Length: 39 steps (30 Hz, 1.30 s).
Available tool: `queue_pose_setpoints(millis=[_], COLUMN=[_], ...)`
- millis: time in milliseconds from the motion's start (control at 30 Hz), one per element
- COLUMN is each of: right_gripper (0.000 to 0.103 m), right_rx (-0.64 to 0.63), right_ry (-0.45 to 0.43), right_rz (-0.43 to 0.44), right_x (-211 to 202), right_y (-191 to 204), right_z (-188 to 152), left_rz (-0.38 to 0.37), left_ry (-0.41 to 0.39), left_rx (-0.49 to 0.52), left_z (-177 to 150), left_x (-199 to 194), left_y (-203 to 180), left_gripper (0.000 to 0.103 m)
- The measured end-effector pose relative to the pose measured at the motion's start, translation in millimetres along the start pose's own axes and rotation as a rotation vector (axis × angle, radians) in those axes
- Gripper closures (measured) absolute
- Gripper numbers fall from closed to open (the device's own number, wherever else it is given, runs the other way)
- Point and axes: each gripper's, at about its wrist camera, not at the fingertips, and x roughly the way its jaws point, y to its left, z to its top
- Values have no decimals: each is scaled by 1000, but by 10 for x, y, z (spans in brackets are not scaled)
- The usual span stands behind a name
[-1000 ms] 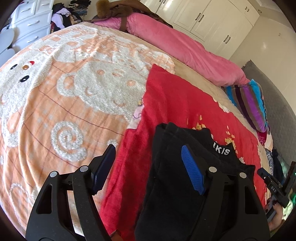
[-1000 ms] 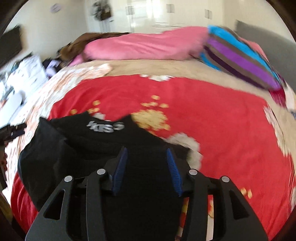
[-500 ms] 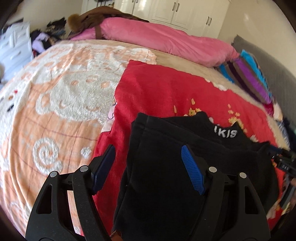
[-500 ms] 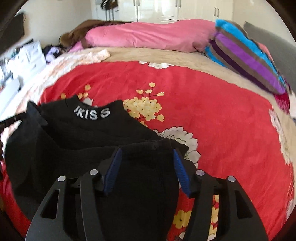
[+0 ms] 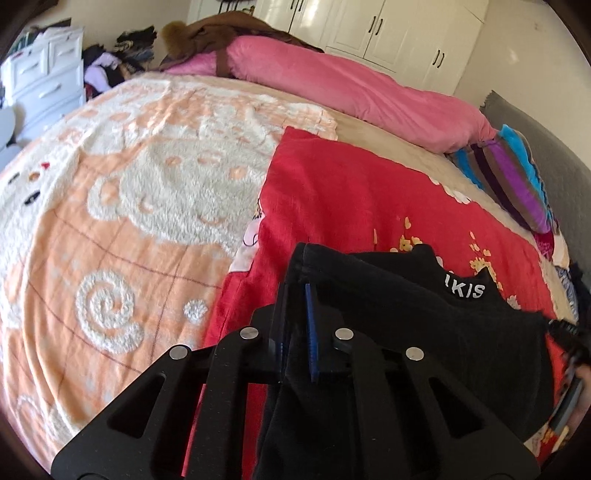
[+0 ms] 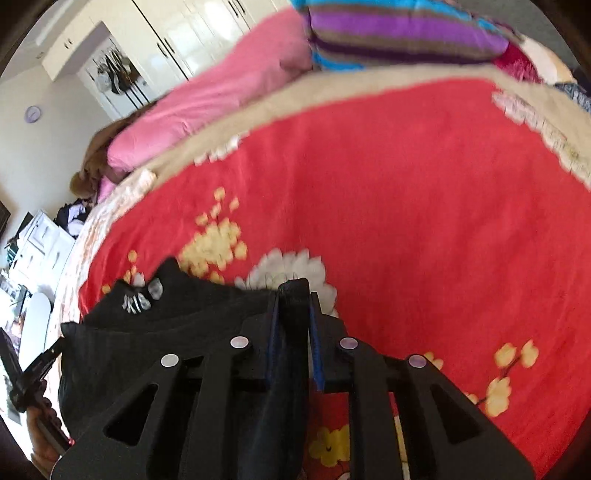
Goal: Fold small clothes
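showing bright daylight, glaring off the glossy wardrobe doors (image 5: 388,33); bending hard at the dark fisheye corners; smearing with motion blur across the right wrist view (the left one staying sharper).

My left gripper (image 5: 297,325) had its blue-padded fingers (image 5: 311,332) drawn nearly together, pinching a fold of the black garment (image 5: 424,332) at its left edge, with the linkage arms spread low in the frame. My right gripper (image 6: 293,332) likewise had its fingers (image 6: 317,350) closed in on a bunched ridge of the same garment at its right edge. In the right wrist view, my left gripper appeared at the far left frame edge, held in my hand (image 6: 40,439).
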Motion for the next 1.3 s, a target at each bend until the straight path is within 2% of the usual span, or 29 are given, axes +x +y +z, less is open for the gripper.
queue_pose_setpoints(millis=[67,200,267,333,367,467,600,700,767,1033,1233,1300], right_gripper=[83,58,58,72,88,92,93,93,93,93,85,76], right_rx=[-19,-55,-84,-122,-144,-152,-211,-276,-310,-324,-298,-291], right_ry=[3,21,39,53,47,-16,-135,-204,-218,-95,-58,-60], right_rz=[14,50,37,22,12,24,37,18,-13,-113,-170,-177], right_x=[-19,-46,-17,12,1,-125,-323,-422,-414,5,149,150], right_y=[35,106,154,202,227,251,389,499,531,466,352,341], right_z=[11,10,-34,-61,-67,-28,45,74,73,-57,-122,-131], left_rz=[-17,-46,-43,-15,-2,0,-3,-1,3,83,101,111], left_ry=[-4,2,8,0,-9,-60,-148,-184,-189,-50,-19,-12], left_rx=[-3,-6,8,36,48,52,62,54,48,57,60,71], left_z=[2,-10,-19,-18,-9,47,151,255,297,141,84,71], left_x=[-10,4,15,-3,-24,-159,-340,-377,-344,130,210,219], left_y=[0,-14,-41,-79,-97,-119,-154,-129,-110,-46,-8,-18], left_gripper=[99,94,94,100,101,102,103,103,103,103,103,101])
